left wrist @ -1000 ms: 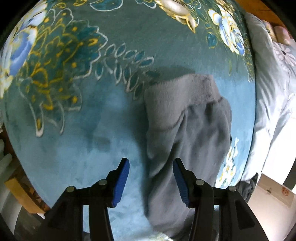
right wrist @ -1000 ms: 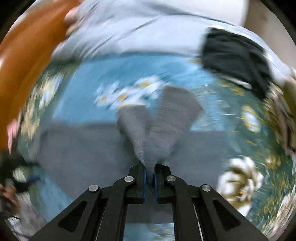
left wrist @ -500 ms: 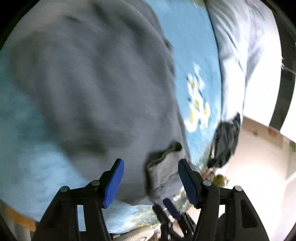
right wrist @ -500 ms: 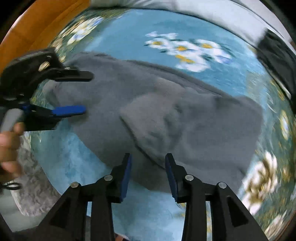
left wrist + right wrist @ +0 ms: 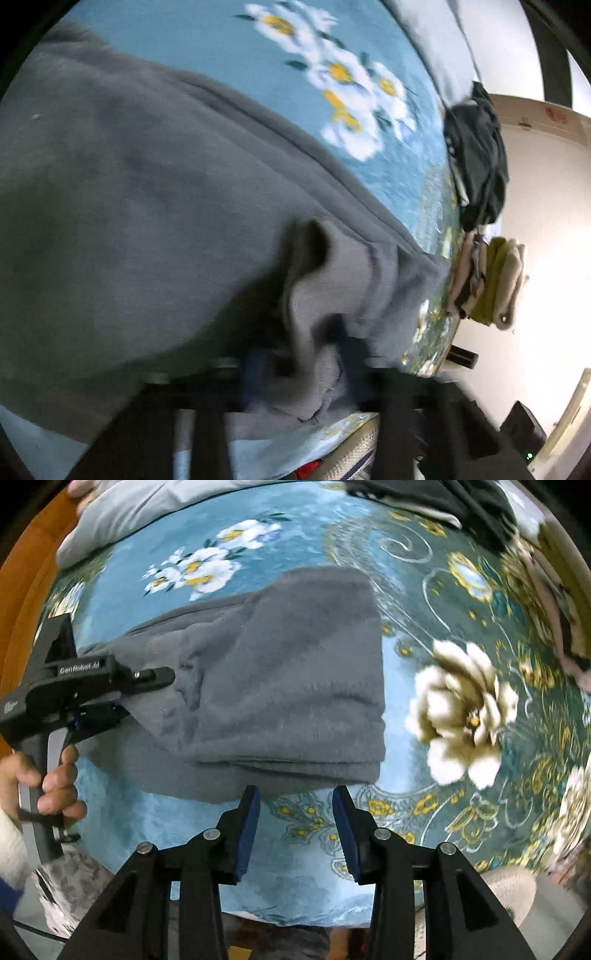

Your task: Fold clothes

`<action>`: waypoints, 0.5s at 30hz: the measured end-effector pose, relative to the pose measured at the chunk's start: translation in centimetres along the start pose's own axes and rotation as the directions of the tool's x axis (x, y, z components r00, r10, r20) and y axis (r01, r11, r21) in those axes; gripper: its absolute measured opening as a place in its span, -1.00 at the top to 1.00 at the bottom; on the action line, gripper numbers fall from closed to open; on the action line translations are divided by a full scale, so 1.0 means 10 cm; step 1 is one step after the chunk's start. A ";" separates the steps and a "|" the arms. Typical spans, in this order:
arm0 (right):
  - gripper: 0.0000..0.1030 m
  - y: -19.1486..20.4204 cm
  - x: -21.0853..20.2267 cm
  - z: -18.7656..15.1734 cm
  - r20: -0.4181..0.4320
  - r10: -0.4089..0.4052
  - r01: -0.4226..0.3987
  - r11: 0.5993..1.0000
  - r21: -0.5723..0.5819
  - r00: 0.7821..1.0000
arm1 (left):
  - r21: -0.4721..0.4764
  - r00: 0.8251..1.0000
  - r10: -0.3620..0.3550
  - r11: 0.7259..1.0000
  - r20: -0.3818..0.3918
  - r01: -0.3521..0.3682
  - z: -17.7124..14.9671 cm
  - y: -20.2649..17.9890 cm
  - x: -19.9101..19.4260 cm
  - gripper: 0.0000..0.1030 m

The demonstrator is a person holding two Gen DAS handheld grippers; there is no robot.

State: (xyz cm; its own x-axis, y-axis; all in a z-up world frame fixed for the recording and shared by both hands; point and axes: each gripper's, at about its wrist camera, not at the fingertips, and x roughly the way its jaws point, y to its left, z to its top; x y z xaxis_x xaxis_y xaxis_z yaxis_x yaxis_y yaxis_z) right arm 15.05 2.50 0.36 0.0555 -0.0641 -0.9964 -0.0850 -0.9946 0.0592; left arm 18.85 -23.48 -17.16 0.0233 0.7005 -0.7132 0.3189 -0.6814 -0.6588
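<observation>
Grey garment (image 5: 280, 672) lies folded on the bed's teal floral blanket (image 5: 424, 602), folded edge toward the right tool.

Right tool (image 5: 295, 812): jaws wide apart, nothing between them. Blue pads sit just short of the garment's near edge, over bare blanket; no contact seen. Garment is directly ahead of this tool and slightly to its left.

Left tool (image 5: 147, 686): seen in right wrist view at the garment's left end, upper finger lying on the fabric, lower finger under the edge. Fabric runs between the fingers; tool appears clamped on garment. Person's hand (image 5: 55, 779) grips the handle; pale sleeve at frame edge.

Left wrist view: blurred. Garment (image 5: 147, 206) fills most of frame, w/ a bunched fold of fabric rising where the left tool (image 5: 306, 365) sits; blue pads only partly visible behind cloth. Seam runs diagonally across garment.

Surroundings: dark clothing pile (image 5: 480, 155) at the bed's far edge, well apart from garment. Stack of folded pale and yellow-green items (image 5: 491, 280) near the bed corner. Pale grey bedding (image 5: 122, 520) along the blanket's far side.
</observation>
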 end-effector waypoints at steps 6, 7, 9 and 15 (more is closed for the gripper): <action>0.19 -0.04 -0.05 0.02 0.008 0.043 -0.044 0.996 0.073 0.999 | 0.096 0.990 -0.039 0.995 0.133 0.026 -0.28 -0.28 -0.38 0.65; 0.19 -0.01 -0.06 0.02 0.009 0.044 -0.044 0.997 0.065 0.999 | 0.099 0.988 0.002 0.995 0.158 -0.018 -0.29 -0.24 -0.43 0.65; 0.19 0.07 -0.05 0.03 0.007 0.039 -0.040 0.998 0.049 0.999 | 0.067 0.983 0.081 0.993 0.164 -0.093 -0.23 -0.08 -0.39 0.65; 0.19 0.38 0.04 0.20 -0.011 0.052 -0.053 0.998 -0.022 0.999 | -0.084 0.993 0.056 0.995 0.105 -0.047 -0.08 0.31 -0.31 0.56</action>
State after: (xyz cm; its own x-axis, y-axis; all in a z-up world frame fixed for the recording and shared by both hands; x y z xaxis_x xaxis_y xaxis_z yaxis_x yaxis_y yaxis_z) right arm 12.76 -1.10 0.01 0.0619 -0.1171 -0.9912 -0.0658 -0.9914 0.1130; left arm 20.46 -27.58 -16.77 -0.0585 0.6355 -0.7699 0.3963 -0.6930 -0.6022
